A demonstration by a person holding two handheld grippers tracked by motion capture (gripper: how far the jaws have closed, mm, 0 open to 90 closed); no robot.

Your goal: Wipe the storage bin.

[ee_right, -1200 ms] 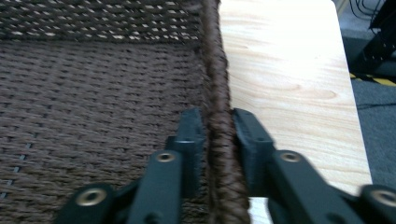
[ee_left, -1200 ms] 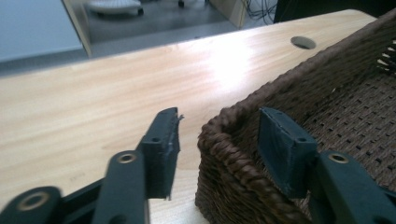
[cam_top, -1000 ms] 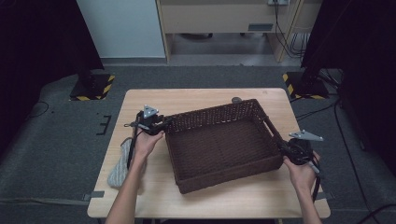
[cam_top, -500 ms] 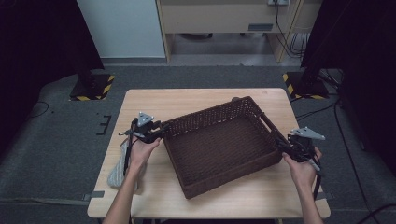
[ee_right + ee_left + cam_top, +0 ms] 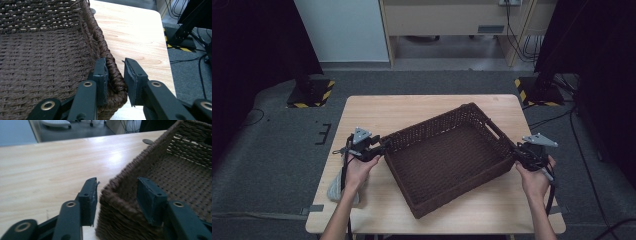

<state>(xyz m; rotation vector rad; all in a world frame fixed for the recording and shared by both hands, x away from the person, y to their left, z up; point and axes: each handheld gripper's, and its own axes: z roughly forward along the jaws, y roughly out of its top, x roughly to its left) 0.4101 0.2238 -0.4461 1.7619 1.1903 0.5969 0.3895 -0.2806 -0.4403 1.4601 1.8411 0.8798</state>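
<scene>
My left gripper [image 5: 116, 195] straddles wicker basket [image 5: 447, 155] corner, jaws just opening, pads clear of rim. My right gripper [image 5: 115, 80] closing, pinching opposite rim. Wooden table [image 5: 412, 107] beneath.

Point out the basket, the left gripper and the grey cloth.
basket [image 5: 447, 160]: high view, woven floor inside.
left gripper [image 5: 117, 195]: left gripper view, midway between its fingertips, over the basket's corner rim.
grey cloth [image 5: 336, 189]: high view, left edge beside the forearm.

Black gripper [image 5: 116, 195], brass rivets, grey three-cornered plate [image 5: 360, 135]
</scene>
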